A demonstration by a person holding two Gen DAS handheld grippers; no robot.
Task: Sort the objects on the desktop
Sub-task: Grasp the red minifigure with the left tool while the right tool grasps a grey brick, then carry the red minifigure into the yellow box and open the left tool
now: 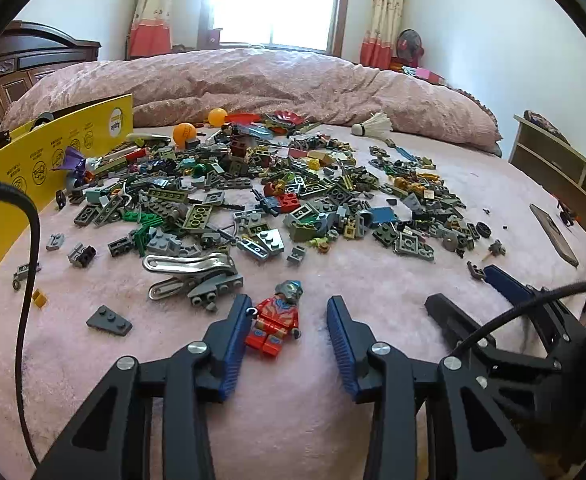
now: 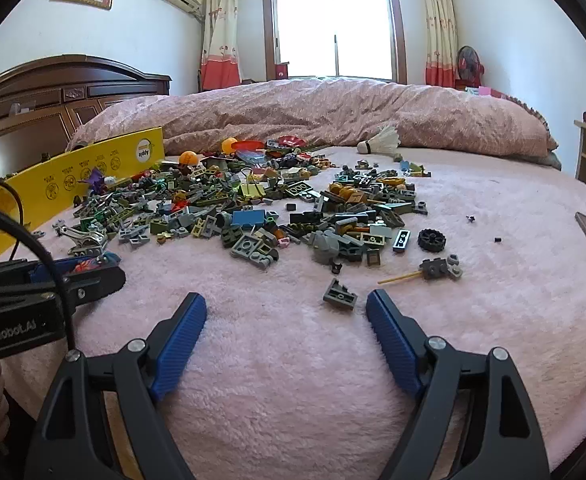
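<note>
left hand-held gripper (image 1: pixel 289 312): black frame, ribbed blue pads, silver screws, black cable | right hand-held gripper (image 2: pixel 287 306): same build | marking: white "GenRobot.AI" on black housing

Bare pink blanket (image 2: pixel 277 360) filled the lower middle of the right wrist view, open for passage. Across the middle of the frame, the brick pile (image 2: pixel 253 204) blocked the way, a yellow box (image 2: pixel 73 184) walled the left, and a folded quilt (image 2: pixel 313 112) rose behind.
</note>
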